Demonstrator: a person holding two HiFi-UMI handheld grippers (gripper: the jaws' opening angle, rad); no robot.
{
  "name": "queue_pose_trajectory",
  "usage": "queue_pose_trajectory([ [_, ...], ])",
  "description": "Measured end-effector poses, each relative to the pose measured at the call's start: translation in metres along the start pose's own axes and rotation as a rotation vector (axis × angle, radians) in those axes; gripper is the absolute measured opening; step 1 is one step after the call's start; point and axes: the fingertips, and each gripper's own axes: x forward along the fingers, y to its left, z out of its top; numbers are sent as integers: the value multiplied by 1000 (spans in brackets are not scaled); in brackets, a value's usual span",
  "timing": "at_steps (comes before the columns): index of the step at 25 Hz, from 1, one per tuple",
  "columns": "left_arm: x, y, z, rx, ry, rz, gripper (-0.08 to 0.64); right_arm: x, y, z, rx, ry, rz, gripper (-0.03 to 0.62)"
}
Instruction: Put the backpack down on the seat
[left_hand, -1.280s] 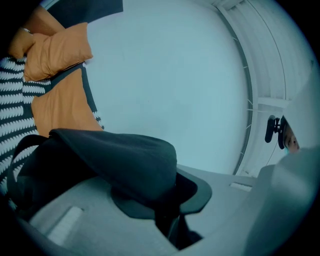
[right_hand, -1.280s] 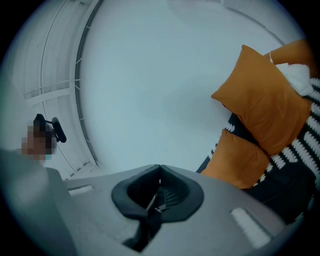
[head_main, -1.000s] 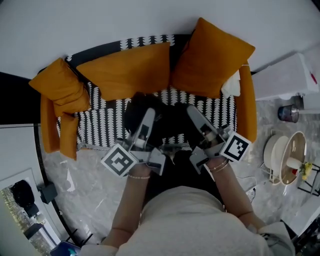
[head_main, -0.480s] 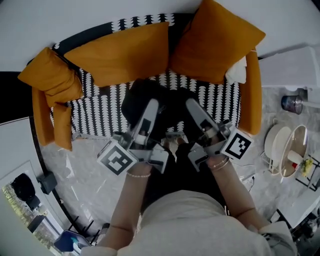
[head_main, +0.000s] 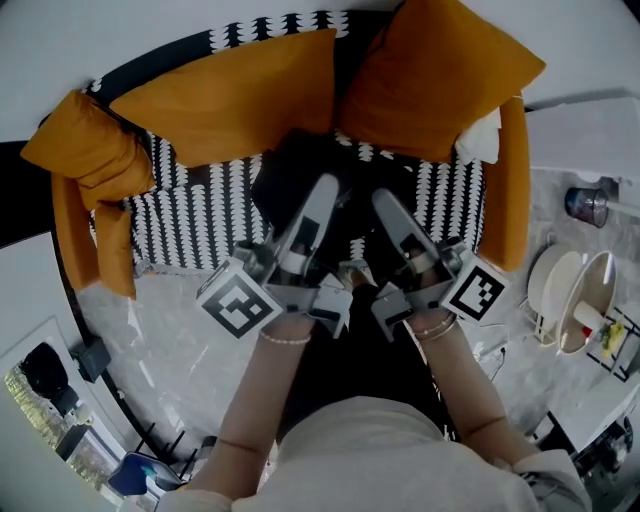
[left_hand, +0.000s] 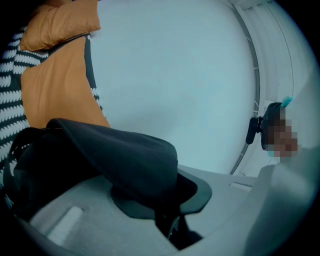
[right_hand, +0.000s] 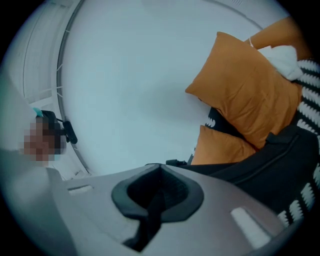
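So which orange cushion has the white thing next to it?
The right orange cushion: a white cloth is tucked by its lower edge. The middle cushion and left cushion have nothing white beside them.

backpack (head_main: 283, 180) mostly hidden behind left tongs (head_main: 326, 186) and right tongs (head_main: 384, 202), its contact with the seat (head_main: 190, 225) unseen

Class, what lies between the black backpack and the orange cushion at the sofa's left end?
Only black-and-white patterned seat cover, seen in the head view, between backpack and cushion.

No legible text, no labels or brands, no numbers or signs
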Motion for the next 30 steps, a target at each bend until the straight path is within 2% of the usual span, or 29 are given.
queue_pose_trajectory([
  [3,19,-3,0,-29,-3,-40,63,8,-5,16,0,-27,17,3],
  [7,37,2,2,1,-2,-65,63,24,-12,31,-12,-30,38,3],
  [13,45,45,5,-14,-35,-36,63,45,-45,29,-96,14,-4,3],
  [18,45,78,-11,12,-33,17,63,50,-68,16,-168,73,-39,3],
  [21,42,90,-20,26,-42,20,63,46,-79,9,-213,108,-58,3],
  [24,35,99,-23,29,-64,8,63,44,-88,0,-200,130,-51,3],
  [30,14,130,-4,31,-102,-16,64,61,-108,-32,-191,170,-63,3],
])
